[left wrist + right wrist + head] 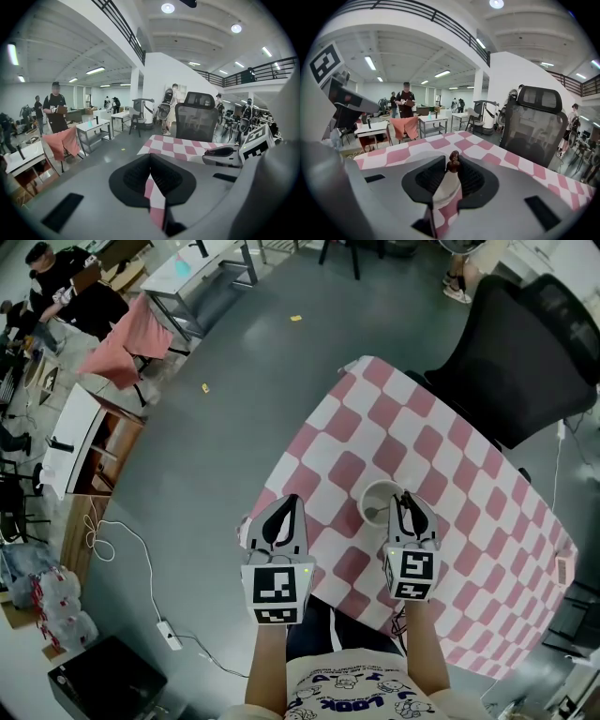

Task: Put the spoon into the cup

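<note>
Pretty bright, even light from the ceiling lights [168,8], shadows soft. Heavy fisheye bend at the edges, black corners on both gripper views.

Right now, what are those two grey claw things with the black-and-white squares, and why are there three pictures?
They are hand-held grippers, like big tongs, and a person holds one in each hand. The head view comes from a camera on the person's head, looking down. The other two views come from cameras riding on the left gripper and the right gripper. On the table's pink-and-white checked cloth stands a white cup with a spoon in it. The left gripper's jaws are together and hold nothing. The spoon's brown handle end stands between the right gripper's jaws. I can't tell whether they are squeezing it.
</note>
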A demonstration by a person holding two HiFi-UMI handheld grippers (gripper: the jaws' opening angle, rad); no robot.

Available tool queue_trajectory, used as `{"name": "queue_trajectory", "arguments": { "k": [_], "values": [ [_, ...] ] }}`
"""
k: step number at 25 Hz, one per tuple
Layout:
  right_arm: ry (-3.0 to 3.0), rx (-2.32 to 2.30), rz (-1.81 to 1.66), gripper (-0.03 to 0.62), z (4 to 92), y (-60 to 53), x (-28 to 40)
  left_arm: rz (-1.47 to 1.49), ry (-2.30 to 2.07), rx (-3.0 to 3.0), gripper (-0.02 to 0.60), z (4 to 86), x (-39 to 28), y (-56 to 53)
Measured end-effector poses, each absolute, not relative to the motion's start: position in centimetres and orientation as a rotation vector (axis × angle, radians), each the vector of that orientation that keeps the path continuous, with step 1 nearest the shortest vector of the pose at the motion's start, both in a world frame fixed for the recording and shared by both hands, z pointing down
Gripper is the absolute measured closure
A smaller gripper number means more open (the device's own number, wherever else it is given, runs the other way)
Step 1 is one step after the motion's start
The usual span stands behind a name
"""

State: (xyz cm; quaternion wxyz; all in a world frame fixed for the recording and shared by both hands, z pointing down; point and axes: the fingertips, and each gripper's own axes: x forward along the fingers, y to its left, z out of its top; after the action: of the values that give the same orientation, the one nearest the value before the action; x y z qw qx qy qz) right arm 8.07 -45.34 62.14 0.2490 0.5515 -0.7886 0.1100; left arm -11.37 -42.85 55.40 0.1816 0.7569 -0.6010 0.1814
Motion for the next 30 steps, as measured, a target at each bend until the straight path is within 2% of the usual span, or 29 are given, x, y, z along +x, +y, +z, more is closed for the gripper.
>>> {"name": "queue_trajectory", "arguments": {
  "k": [7,16,20,30],
  "values": [
    [-2.122,1.551,0.339,0.474,63.2,-45.7,9.3,0.504,-1.68,2.13,0.568,55.9,-10.8,-42.6],
    [-2.151,1.631,0.361,0.396,61.4,-45.8,10.2,0.483,-1.692,2.135,0.568,55.1,-10.6,-42.1],
    [-2.186,1.687,0.332,0.396,58.2,-45.6,10.8,0.457,-1.716,2.144,0.568,53.7,-10.8,-41.9],
    [-2.279,1.828,0.216,0.468,48.9,-45.0,11.4,0.339,-1.796,2.232,0.568,47.2,-10.7,-42.1]
  ]
}}
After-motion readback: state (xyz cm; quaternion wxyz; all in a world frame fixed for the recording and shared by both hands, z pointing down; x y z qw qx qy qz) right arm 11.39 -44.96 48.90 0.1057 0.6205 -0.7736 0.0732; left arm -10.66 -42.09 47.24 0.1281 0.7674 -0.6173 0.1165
